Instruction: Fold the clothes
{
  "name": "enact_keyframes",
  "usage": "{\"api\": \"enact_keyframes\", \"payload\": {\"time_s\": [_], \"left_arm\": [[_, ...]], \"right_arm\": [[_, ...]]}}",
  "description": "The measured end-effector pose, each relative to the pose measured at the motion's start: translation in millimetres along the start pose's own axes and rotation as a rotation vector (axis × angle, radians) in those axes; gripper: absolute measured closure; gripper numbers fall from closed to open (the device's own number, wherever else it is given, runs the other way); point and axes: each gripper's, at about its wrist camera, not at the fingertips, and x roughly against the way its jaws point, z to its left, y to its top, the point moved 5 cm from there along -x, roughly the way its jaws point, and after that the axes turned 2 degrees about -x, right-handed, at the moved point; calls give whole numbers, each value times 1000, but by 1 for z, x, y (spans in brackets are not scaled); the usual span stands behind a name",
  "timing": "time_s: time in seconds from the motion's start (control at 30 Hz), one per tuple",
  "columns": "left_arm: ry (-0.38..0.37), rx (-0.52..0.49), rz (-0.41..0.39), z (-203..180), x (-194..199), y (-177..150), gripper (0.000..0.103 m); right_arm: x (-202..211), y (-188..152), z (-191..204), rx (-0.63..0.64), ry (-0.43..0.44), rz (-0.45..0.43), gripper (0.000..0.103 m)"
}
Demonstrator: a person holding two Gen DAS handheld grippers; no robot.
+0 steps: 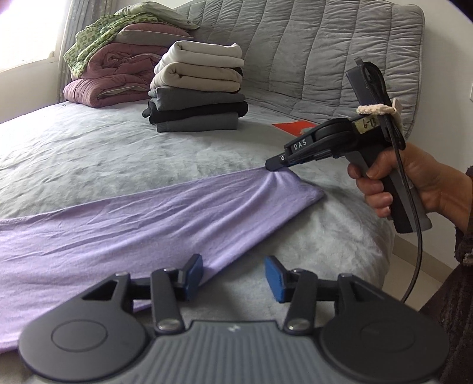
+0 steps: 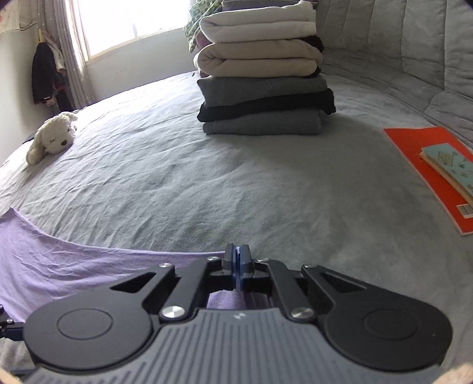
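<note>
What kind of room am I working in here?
Most likely a bedroom: a grey bed holding a stack of folded clothes, piled quilts by a curtained window, and a plush dog.

The right gripper [image 2: 237, 267] is pinched closed on the edge of a lilac cloth [image 2: 74, 265] spreading to its left over the grey bed [image 2: 207, 183]. Ahead stands a stack of folded clothes [image 2: 263, 82]; far left lies a plush dog [image 2: 51, 137], to the right an orange book [image 2: 425, 165].
</note>
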Motion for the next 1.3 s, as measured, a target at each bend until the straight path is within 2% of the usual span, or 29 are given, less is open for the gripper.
{"api": "enact_keyframes", "payload": {"time_s": [0.13, 0.27, 0.3, 0.37, 0.6, 0.73, 0.87, 0.93, 1.0, 1.13, 1.23, 1.3], "left_arm": [[-20, -3, 5, -1, -1, 0, 49], [-42, 11, 5, 3, 3, 6, 49], [-47, 19, 3, 4, 2, 8, 49], [-59, 35, -3, 7, 1, 12, 49], [-102, 85, -19, 16, -5, 24, 49], [-149, 23, 18, -4, -13, 20, 49], [-167, -60, 51, -22, -12, 11, 49], [-196, -66, 65, -25, -8, 11, 49], [-194, -48, 44, -22, -7, 15, 49], [-192, -10, 4, -16, -7, 24, 49], [-194, 45, 32, -10, -19, 23, 48], [-201, 64, 44, -8, -20, 19, 48]], "right_arm": [[-4, -3, 4, 54, -24, 6, 100], [6, -2, 5, 60, -36, -33, 89], [11, -2, 8, 70, -35, -47, 88], [20, -3, 17, 101, 2, -71, 88], [26, -34, 51, 273, 103, -37, 86], [31, -51, 68, 364, 158, -19, 85], [47, -60, 47, 341, 167, -22, 83], [52, -61, 37, 324, 163, -17, 83], [56, -57, 33, 300, 160, -28, 76], [56, -45, 35, 240, 177, -63, 75], [45, -39, 41, 249, 167, -64, 68], [37, -40, 42, 269, 150, -40, 68]]}}
